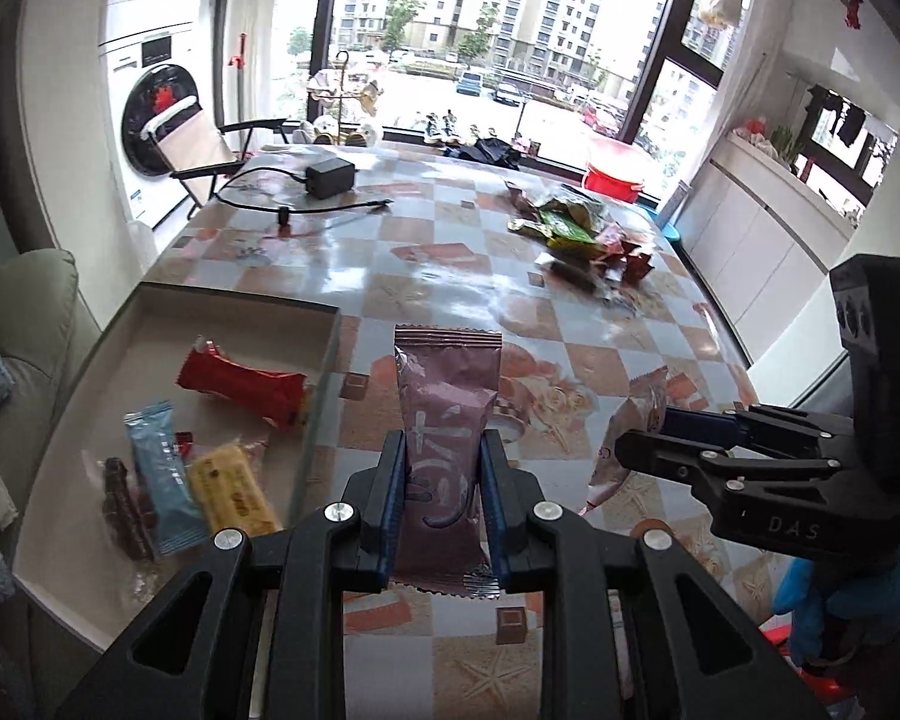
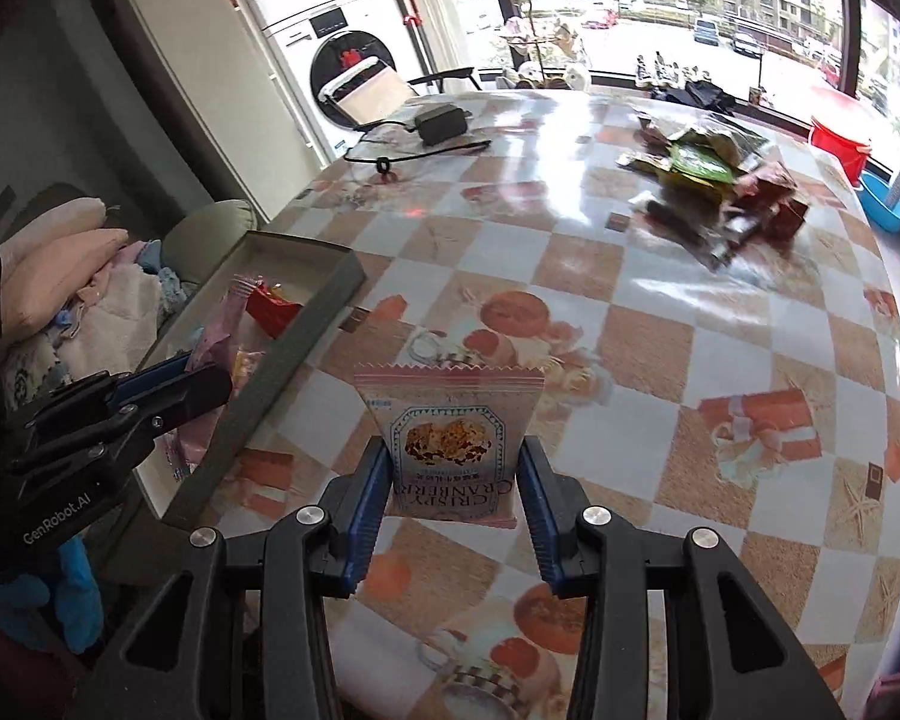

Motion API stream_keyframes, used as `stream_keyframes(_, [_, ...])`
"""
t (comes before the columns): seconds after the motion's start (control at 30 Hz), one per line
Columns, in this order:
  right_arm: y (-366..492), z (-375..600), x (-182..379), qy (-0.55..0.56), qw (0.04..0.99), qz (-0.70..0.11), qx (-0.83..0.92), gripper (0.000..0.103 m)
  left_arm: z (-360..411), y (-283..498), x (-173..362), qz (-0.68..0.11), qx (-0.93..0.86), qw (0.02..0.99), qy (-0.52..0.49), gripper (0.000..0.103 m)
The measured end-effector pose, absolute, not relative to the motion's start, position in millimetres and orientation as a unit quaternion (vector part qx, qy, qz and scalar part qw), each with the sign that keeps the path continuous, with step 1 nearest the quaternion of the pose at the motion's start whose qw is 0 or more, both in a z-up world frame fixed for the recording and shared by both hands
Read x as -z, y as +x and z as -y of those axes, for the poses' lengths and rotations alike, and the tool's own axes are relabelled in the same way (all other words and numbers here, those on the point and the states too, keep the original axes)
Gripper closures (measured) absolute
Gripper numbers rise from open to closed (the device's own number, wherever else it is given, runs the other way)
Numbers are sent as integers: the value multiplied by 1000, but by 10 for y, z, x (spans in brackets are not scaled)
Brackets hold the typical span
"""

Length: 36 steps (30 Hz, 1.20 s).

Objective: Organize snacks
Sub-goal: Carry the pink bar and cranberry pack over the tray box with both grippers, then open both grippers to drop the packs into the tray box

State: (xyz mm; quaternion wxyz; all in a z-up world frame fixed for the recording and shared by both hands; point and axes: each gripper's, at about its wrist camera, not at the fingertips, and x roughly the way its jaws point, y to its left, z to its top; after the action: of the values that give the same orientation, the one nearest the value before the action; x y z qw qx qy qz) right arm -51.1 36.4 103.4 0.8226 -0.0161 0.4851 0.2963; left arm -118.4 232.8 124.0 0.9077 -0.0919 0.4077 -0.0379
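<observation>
The left gripper (image 1: 442, 504) is clamped on a mauve snack packet (image 1: 444, 420), its blue pads pressed against both long sides, the packet held above the table (image 1: 618, 312) just beside the tray's right wall. The right gripper (image 2: 455, 504) pinches a pink Crispy Cranberry packet (image 2: 450, 438) between its fingers — print upside down — over the checkered tablecloth near the table's front edge. In the shallow grey tray (image 1: 240, 300) at the table's left edge lie a red packet (image 1: 243, 387), a light blue bar (image 1: 165, 474), a yellow bar (image 1: 234, 495) and a dark brown one (image 1: 125, 507). A pile of loose snacks (image 1: 576, 234) sits toward the far right corner — a black power adapter (image 1: 329, 175) with its cable near the far left.
</observation>
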Motion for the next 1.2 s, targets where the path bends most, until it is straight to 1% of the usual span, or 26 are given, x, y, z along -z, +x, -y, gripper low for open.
stream_keyframes(0.17, [-507,-988,-1109,-32,805,-483,-344,59,-2840,-1298,-1205,-400,-5,909,-115,77])
stream_keyframes(0.37, [-474,-1666,-1022,-44,777,-498,-383,59,-3413,-1423,-967,-412,-57,897,-148,77])
stream_keyframes(0.6, [-346,-2278,-855,-57,750,-525,-398,59,-3683,-1415,-629,-441,-86,877,-170,77])
stream_keyframes(0.67, [-310,-2396,-780,-70,749,-530,-392,59,-3708,-1406,-570,-445,-91,874,-172,74])
stream_keyframes(0.7, [-293,-2435,-738,-73,746,-536,-389,58,-3715,-1400,-541,-448,-92,872,-174,67])
stream_keyframes(0.73, [-277,-2465,-717,-73,744,-540,-388,58,-3723,-1400,-526,-450,-92,871,-176,53])
stream_keyframes(0.77, [-264,-2483,-685,-74,742,-544,-385,58,-3724,-1398,-514,-451,-94,870,-178,45])
stream_keyframes(0.8, [-254,-2494,-667,-74,741,-547,-382,58,-3723,-1405,-512,-449,-95,870,-179,31])
stream_keyframes(0.83, [-245,-2497,-646,-75,740,-551,-379,56,-3726,-1415,-517,-446,-96,872,-178,25])
stream_keyframes(0.87, [-242,-2495,-636,-75,740,-552,-377,45,-3718,-1418,-515,-444,-96,873,-177,24])
stream_keyframes(0.9, [-242,-2481,-633,-75,742,-552,-374,28,-3726,-1418,-528,-444,-96,873,-175,24])
stream_keyframes(0.93, [-252,-2470,-643,-77,745,-549,-370,22,-3722,-1414,-522,-446,-97,873,-174,22])
stream_keyframes(0.97, [-255,-2457,-651,-79,748,-546,-367,20,-3727,-1402,-519,-448,-100,871,-174,22])
stream_keyframes(1.13, [-262,-2395,-665,-86,750,-551,-355,20,-3699,-1366,-440,-472,-112,859,-165,19])
stream_keyframes(1.17, [-268,-2374,-667,-87,751,-551,-353,16,-3671,-1365,-435,-474,-118,859,-156,17])
stream_keyframes(1.2, [-272,-2357,-670,-88,752,-551,-351,0,-3653,-1363,-434,-476,-123,858,-149,17])
